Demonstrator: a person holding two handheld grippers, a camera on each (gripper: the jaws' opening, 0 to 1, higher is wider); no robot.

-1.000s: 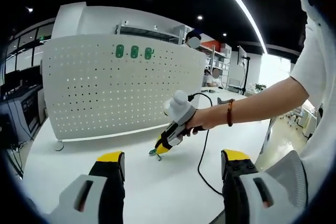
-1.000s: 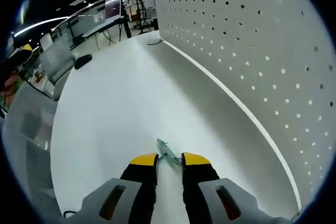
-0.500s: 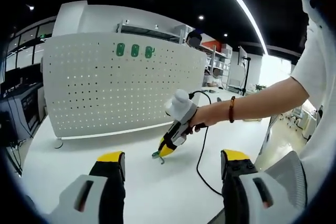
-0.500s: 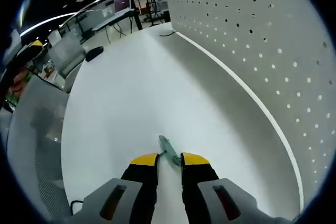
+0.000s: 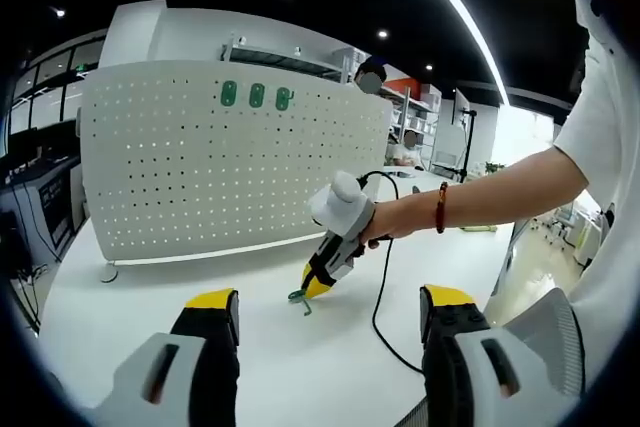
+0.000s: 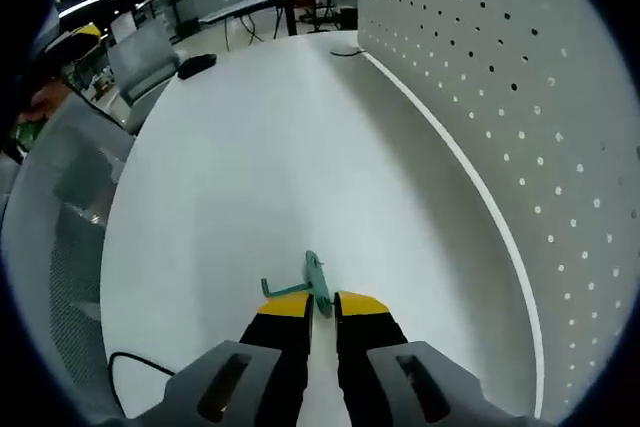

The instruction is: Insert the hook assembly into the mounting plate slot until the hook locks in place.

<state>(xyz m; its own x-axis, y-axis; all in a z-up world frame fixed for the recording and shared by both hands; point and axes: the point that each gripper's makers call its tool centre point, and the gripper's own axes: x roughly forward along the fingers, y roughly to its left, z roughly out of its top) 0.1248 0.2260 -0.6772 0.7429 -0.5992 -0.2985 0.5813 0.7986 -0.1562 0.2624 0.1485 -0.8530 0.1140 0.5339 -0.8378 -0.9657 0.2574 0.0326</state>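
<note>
Pegboard (image 5: 230, 162) stands at the back of the bench (image 5: 300, 367), three green hooks (image 5: 256, 97) already seated near its top edge. Left claw (image 5: 325, 322) hangs wide apart, empty. Right claw (image 5: 312, 285) sits low, well in front of the pegboard, clamped on another hook (image 5: 298, 297).

Right gripper view: right claw (image 6: 312, 304) pinches the thin green hook (image 6: 312, 282) just over the bench (image 6: 250, 167), pegboard (image 6: 540, 97) alongside. I'd say insertion's all still to do.

My right gripper (image 6: 321, 305) pinches a small green hook (image 6: 311, 282), its bent end sticking out sideways just above the white table. The white perforated mounting plate (image 5: 230, 162) stands upright nearby, three green hooks (image 5: 256, 97) already seated near its top.
</note>
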